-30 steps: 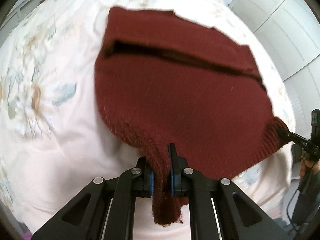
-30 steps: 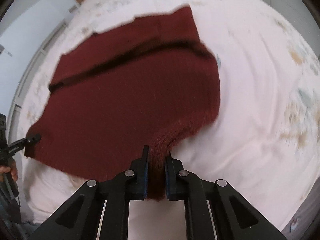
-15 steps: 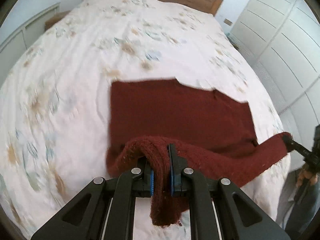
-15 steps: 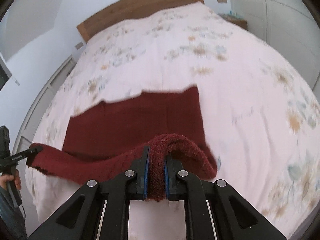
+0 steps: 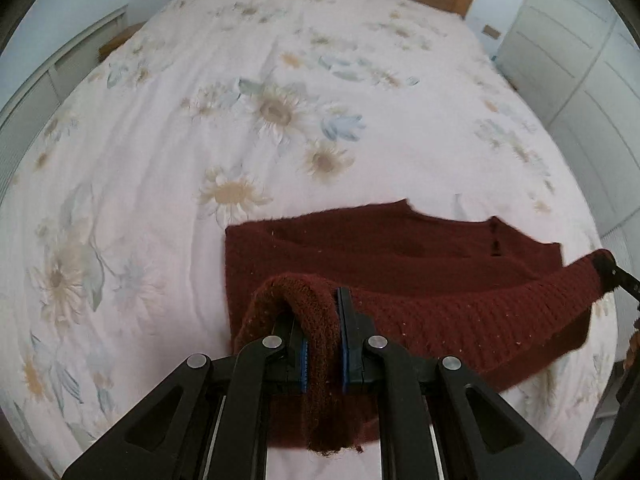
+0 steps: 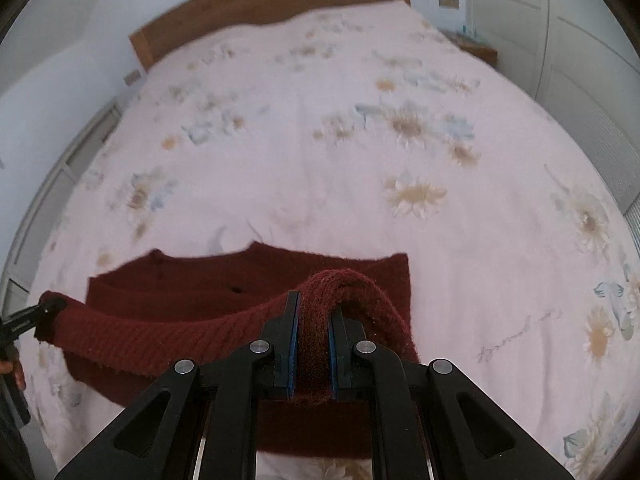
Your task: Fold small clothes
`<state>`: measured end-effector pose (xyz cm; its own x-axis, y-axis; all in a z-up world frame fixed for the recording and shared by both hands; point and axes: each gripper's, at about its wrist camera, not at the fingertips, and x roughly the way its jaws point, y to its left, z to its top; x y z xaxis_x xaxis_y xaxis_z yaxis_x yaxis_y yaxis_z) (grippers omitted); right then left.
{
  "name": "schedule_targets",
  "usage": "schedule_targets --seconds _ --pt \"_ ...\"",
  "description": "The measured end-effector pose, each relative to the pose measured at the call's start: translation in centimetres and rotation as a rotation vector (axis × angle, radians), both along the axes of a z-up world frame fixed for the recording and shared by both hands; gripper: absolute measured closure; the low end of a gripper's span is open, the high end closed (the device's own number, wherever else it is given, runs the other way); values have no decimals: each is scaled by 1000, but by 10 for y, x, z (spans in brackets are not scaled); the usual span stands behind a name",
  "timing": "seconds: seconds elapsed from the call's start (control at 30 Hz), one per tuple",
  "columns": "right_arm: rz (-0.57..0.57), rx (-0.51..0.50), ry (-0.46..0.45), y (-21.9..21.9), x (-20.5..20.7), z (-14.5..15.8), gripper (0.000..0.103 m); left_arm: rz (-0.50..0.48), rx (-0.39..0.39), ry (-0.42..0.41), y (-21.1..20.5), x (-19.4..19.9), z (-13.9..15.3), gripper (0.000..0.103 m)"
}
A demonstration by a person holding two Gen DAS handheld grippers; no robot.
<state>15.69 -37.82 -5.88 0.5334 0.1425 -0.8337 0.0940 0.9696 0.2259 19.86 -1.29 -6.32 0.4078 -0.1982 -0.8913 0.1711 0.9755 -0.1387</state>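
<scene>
Dark red knit fills the near edge of both wrist views: a sweater [image 5: 400,256] lies at the foot of a bed [image 5: 280,60], its ribbed hem lifted off the cover and stretched between 2 claws. The left claw [image 5: 322,344] is clamped on one corner of that hem, the wool bunched between its blue-lined pads and a short tail hanging below them. The right claw [image 6: 312,344] is closed on the opposite corner in the same way, a hump of ribbing arching over its tips. In each view the other claw shows as a black tip at the far end of the raised hem, with part of a hand [image 6: 12,368] at the left edge of the right wrist view. Beyond the hem, the rest of the sweater rests flat on the floral bedspread [image 6: 400,184], neckline away from the cameras, a few small dark buttons near it. Farther back, the pale cover printed with daisies runs to a wooden headboard [image 6: 264,4]. White wardrobe doors [image 5: 580,40] stand along the right side.
</scene>
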Motion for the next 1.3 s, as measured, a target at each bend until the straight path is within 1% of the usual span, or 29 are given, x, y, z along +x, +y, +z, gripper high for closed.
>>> schedule_targets --seconds 0.07,0.17,0.27,0.33,0.4,0.43,0.47,0.5,0.53,0.57,0.6,0.63,0.67,0.7,0.8,0.9,1.0,1.1,1.2,1.27,1.3 --pt "-4 -16 37 3 8 -16 92 9 33 6 -2 4 -17 93" --pt "-18 -22 71 4 13 -35 92 30 65 7 -5 5 -31 92" --pt "-2 -27 106 7 15 -49 91 23 88 39 -8 6 -42 91" --pt "7 -35 113 10 14 -54 89 20 114 55 -11 7 -47 86" --pt "-1 -41 110 10 12 -55 87 16 125 57 -13 6 -47 75" --pt "-5 -44 104 10 10 -54 83 14 132 54 -15 5 -46 71" --pt "-9 -46 97 10 9 -52 75 7 138 48 -17 4 -44 60" --pt "-15 -48 93 10 8 -50 68 -4 141 38 -20 1 -41 44" --pt "-19 -56 90 10 7 -47 50 -14 141 34 -22 0 -39 36" --pt "-19 -62 84 10 5 -43 37 -29 140 32 -26 -2 -37 25" --pt "-17 -69 70 11 3 -39 34 -40 143 17 -30 -5 -33 21" --pt "-11 -71 58 13 1 -34 30 -47 143 1 -33 -8 -30 19" --pt "-4 -69 51 15 -1 -31 27 -54 142 -10 -36 -10 -27 12" --pt "6 -67 45 18 -2 -27 21 -64 138 -21 -40 -13 -24 4" --pt "57 -84 22 37 -9 -19 16 -96 133 -55 -55 -23 -17 3" --pt "122 -137 -13 68 -19 -15 0 -141 130 -103 -73 -34 -15 1" --pt "173 -177 -54 99 -33 -21 0 -183 160 -123 -90 -46 -24 1" --pt "210 -235 -64 128 -49 -44 0 -184 170 -100 -97 -55 -46 1" --pt "218 -255 -35 137 -57 -68 0 -169 204 -69 -96 -60 -73 1" --pt "202 -251 -8 131 -60 -86 0 -163 226 -48 -92 -62 -87 1" --pt "186 -241 -5 124 -61 -92 0 -159 216 -50 -86 -65 -91 1"
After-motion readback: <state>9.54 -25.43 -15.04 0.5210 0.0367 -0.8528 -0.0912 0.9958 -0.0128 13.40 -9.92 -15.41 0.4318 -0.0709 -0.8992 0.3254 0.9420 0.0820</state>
